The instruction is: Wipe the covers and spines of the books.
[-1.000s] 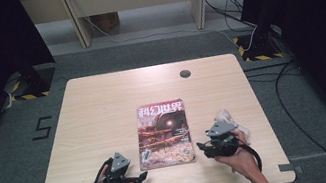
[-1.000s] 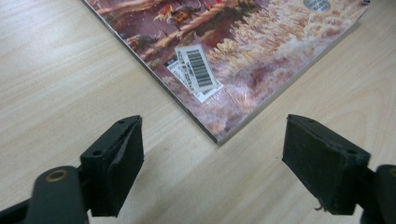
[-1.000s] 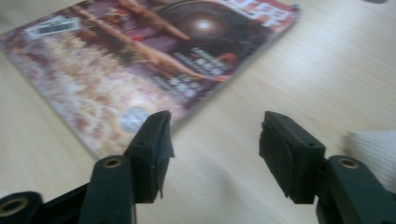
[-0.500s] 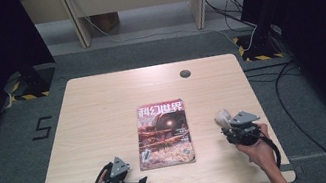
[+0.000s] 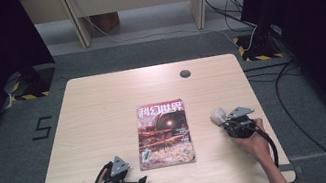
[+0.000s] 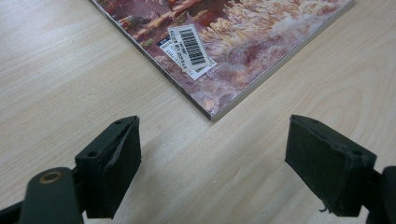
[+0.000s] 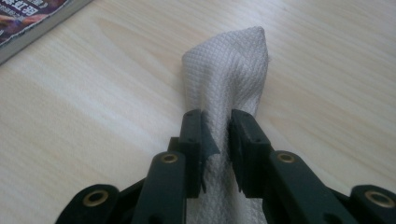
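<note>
Two hand-held tools at a wooden bench point(image 5: 103, 112) with a magazine point(image 5: 164, 133) lying flat and closed near its middle. We see the right tool point(image 7: 217, 128) closed tight on a bunched white cloth point(image 7: 231, 70), whose free end stands up beyond the jaws; in the high view the cloth point(image 5: 218, 116) sits well to the right of the magazine, just above the bench. The left tool point(image 6: 212, 163) is spread wide and grips nothing, its jaws hanging over bare wood just short of the magazine's near corner, beside the barcode label point(image 6: 189, 46). We judge the step in hand to be carrying the cloth toward the magazine, probably to wipe its cover. The next move calls for bringing the right tool inward and lowering the cloth onto the cover, while the left tool steadies the near corner so the magazine does not slide
</note>
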Available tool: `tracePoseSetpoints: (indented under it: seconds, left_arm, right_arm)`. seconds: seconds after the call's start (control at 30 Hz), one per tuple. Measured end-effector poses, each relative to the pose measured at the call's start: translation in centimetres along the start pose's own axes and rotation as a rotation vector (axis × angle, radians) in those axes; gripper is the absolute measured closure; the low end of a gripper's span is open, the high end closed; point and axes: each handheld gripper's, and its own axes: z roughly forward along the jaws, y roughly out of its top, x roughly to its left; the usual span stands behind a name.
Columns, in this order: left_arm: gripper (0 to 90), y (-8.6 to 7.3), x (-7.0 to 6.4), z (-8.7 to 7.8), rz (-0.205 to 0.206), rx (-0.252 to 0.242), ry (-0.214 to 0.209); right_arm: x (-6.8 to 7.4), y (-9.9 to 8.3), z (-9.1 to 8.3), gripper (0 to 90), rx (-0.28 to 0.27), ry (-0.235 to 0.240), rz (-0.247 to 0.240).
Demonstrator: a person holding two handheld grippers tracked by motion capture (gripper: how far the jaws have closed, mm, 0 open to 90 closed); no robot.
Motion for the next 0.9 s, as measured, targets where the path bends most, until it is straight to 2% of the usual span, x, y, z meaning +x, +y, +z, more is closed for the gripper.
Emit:
tracePoseSetpoints:
  seconds: [0.03,0.17,0.37,0.43,0.5,0.53,0.67,0.73,0.9]
  left_arm:
    - [17.8,0.0,0.1,-0.1,-0.003,-0.002,0.001]
    - [17.8,0.0,0.1,0.0,-0.004,-0.002,0.002]
    - [17.8,0.0,0.0,0.0,0.003,0.001,-0.001]
    - [17.8,0.0,0.0,0.0,0.003,0.001,-0.001]
    - [17.8,0.0,0.0,0.1,0.004,0.002,-0.001]
    - [17.8,0.0,0.0,0.1,0.006,0.004,-0.002]
    - [17.8,0.0,0.0,0.1,0.01,0.005,-0.006]
    - [17.8,0.1,0.0,0.1,0.01,0.004,-0.006]
    - [17.8,0.1,0.0,0.0,0.01,0.0,-0.001]
  right_arm:
    - [0.1,0.3,0.3,76.0,-0.004,-0.002,-0.015]
    - [0.5,1.5,1.3,75.7,-0.012,0.008,-0.02]
    - [0.5,2.9,2.8,75.2,-0.026,0.01,-0.006]
    - [0.7,3.5,3.3,74.9,-0.036,0.03,0.01]
    - [0.8,3.7,3.5,74.7,-0.034,0.03,0.006]
    - [1.0,4.2,3.9,73.6,-0.03,0.02,-0.013]
    - [1.1,4.5,4.3,71.6,-0.025,0.015,-0.011]
    - [1.2,4.5,4.1,66.0,-0.036,0.029,-0.005]
    - [0.9,4.5,2.7,53.1,-0.068,0.022,0.023]
